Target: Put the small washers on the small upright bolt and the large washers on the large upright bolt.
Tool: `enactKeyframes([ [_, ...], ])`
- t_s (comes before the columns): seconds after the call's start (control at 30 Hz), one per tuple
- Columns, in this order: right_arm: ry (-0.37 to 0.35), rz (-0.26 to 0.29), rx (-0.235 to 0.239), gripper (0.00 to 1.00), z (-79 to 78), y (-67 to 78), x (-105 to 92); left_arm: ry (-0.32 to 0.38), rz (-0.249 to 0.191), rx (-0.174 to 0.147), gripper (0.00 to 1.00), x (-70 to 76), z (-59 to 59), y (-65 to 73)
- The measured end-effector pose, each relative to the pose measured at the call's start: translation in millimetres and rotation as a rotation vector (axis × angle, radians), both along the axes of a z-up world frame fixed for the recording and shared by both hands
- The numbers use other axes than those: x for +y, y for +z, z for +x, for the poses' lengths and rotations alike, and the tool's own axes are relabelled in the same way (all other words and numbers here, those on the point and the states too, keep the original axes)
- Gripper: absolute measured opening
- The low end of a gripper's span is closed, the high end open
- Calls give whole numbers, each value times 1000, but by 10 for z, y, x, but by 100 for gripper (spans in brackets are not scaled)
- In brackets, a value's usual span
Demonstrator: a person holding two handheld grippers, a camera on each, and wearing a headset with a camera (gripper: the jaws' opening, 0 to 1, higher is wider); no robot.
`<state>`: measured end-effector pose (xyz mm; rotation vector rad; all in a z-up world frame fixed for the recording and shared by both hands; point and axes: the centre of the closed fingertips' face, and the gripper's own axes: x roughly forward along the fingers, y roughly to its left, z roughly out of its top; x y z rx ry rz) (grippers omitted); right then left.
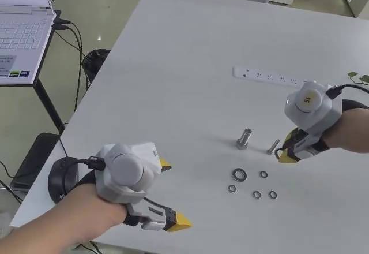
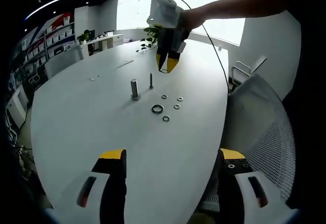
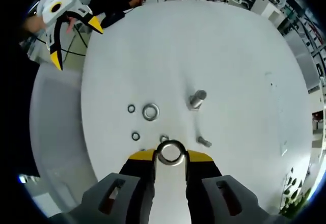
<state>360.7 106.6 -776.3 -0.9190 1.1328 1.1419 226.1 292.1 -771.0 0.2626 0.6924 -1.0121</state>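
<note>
Left gripper (image 1: 173, 193): jaws spread wide with nothing between them, at the near left edge of the surface (image 1: 173, 63), well apart from the bolts.
Right gripper (image 3: 170, 155): yellow tips pinching a washer on its edges, just right of the small bolt.
Held washer (image 3: 170, 152): a metal ring that stands clear above the tips in the right gripper view.
Large bolt (image 1: 244, 138): upright on its head, left of the small bolt.
Small bolt (image 1: 274, 146): upright, thin, just beside the right gripper's tips.
Large washer (image 1: 239, 175): flat on the surface, on the near side of the large bolt.
Small washers (image 1: 256, 194): four lie flat and loose around the large washer, none touching.
Power strip (image 1: 271, 77): white, on the far side of the bolts.
Laptop (image 1: 20, 29): open on a stand to the far left, off the surface.
</note>
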Motion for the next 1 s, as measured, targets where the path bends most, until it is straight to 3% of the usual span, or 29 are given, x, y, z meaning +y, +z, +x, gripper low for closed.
enactKeyframes([
  [0.43, 25, -1, -11, 22, 279, -32, 252, -11, -3, 11, 72, -34, -29, -36],
  [0.77, 34, -5, -25, 22, 486, -6, 387, -19, -23, 4, 72, -93, 29, 7],
  [1.0, 47, -13, -28, 22, 572, -99, 484, -23, -14, 0, 76, -87, 77, -18],
])
